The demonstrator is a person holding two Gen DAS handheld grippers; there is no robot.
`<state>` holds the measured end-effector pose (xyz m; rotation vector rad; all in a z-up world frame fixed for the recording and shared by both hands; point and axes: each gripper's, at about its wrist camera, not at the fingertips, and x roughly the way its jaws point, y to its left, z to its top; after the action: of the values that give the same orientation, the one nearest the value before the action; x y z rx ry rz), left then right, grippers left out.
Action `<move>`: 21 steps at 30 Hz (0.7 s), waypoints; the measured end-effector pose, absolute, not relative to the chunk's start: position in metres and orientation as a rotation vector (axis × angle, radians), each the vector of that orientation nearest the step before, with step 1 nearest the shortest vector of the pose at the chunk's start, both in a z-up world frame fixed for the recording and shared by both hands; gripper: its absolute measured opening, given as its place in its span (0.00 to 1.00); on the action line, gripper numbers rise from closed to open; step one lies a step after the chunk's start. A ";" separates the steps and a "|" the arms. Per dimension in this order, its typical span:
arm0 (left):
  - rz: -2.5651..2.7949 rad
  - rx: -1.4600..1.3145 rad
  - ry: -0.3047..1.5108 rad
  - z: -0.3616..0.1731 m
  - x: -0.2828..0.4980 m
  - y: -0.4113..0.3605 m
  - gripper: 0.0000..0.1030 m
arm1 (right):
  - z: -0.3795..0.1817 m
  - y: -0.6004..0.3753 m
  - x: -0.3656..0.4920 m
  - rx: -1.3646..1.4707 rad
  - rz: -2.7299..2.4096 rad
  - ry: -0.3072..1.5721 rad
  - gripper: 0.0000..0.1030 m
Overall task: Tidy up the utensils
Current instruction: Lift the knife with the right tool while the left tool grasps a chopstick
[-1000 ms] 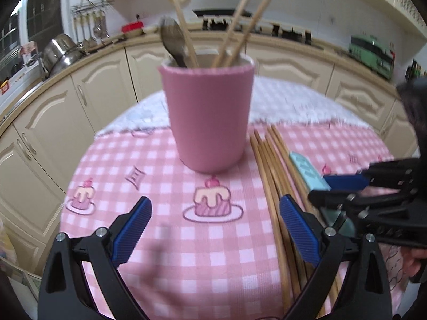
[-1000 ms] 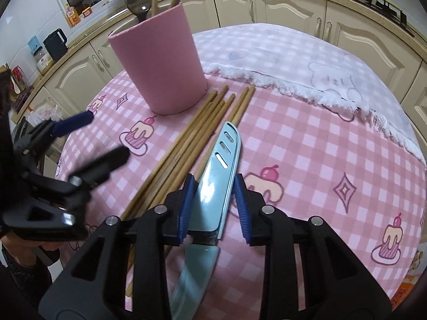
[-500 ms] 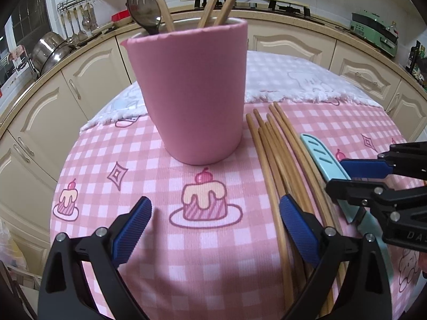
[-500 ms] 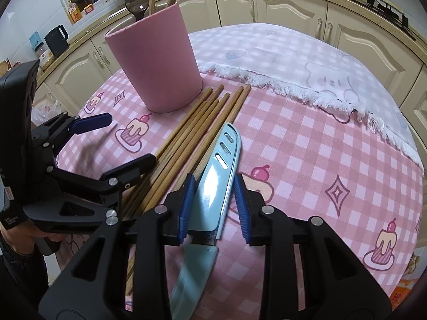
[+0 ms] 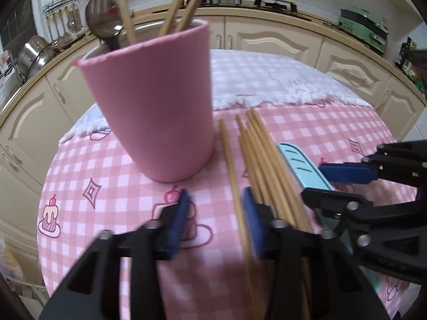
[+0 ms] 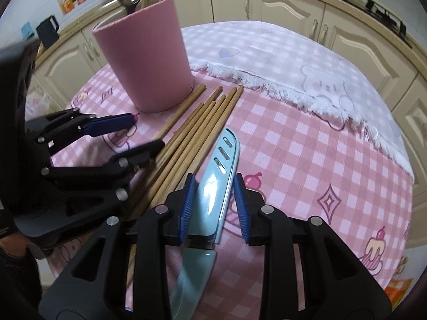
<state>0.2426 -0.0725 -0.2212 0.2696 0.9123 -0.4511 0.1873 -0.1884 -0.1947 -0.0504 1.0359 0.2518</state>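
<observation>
A pink utensil cup (image 5: 154, 106) stands on the pink checked tablecloth (image 5: 106, 186) and holds a metal spoon (image 5: 105, 25) and chopsticks. Several wooden chopsticks (image 5: 256, 154) lie to its right, also in the right wrist view (image 6: 194, 130). A light blue sheathed knife (image 6: 213, 192) lies beside them. My left gripper (image 5: 213, 216) is partly closed, with one loose chopstick (image 5: 232, 165) between its pads; contact is not visible. My right gripper (image 6: 214, 205) straddles the knife, its pads close to the sheath with small gaps.
A white fringed cloth (image 6: 293, 61) covers the far half of the round table. Cream kitchen cabinets (image 5: 280, 42) ring the table. Pots (image 5: 32, 53) and a green appliance (image 5: 363, 26) stand on the counter. The cup also shows in the right wrist view (image 6: 144, 61).
My left gripper has moved right and forward over the chopsticks, and its jaws have narrowed from wide open around one chopstick. The right gripper has stayed over the knife.
</observation>
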 end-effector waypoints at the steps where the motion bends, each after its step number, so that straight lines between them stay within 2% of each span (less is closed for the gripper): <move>1: -0.457 0.278 0.911 -0.221 0.240 -0.074 0.24 | -0.195 -0.189 0.185 -0.058 0.254 1.038 0.28; 3: -0.462 0.285 0.912 -0.220 0.234 -0.076 0.24 | -0.195 -0.193 0.183 -0.035 0.247 1.044 0.28; 6: -0.447 0.273 0.921 -0.221 0.243 -0.076 0.31 | -0.195 -0.189 0.186 -0.042 0.217 1.053 0.29; 9: -0.456 0.293 0.920 -0.222 0.247 -0.083 0.30 | -0.196 -0.183 0.188 -0.080 0.205 1.047 0.29; 10: -0.466 0.290 0.921 -0.223 0.248 -0.082 0.23 | -0.197 -0.184 0.188 -0.080 0.207 1.044 0.29; 11: -0.483 0.282 0.925 -0.223 0.248 -0.083 0.09 | -0.196 -0.185 0.188 -0.072 0.211 1.041 0.28; 12: -0.495 0.281 0.927 -0.222 0.247 -0.084 0.06 | -0.196 -0.187 0.187 -0.059 0.217 1.037 0.27; 21: -0.515 0.219 0.884 -0.216 0.220 -0.066 0.05 | -0.190 -0.214 0.165 0.103 0.282 0.959 0.25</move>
<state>0.2200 -0.0661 -0.2164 0.2186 0.8840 -0.5148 0.1649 -0.2140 -0.1898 0.1030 0.9595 0.2819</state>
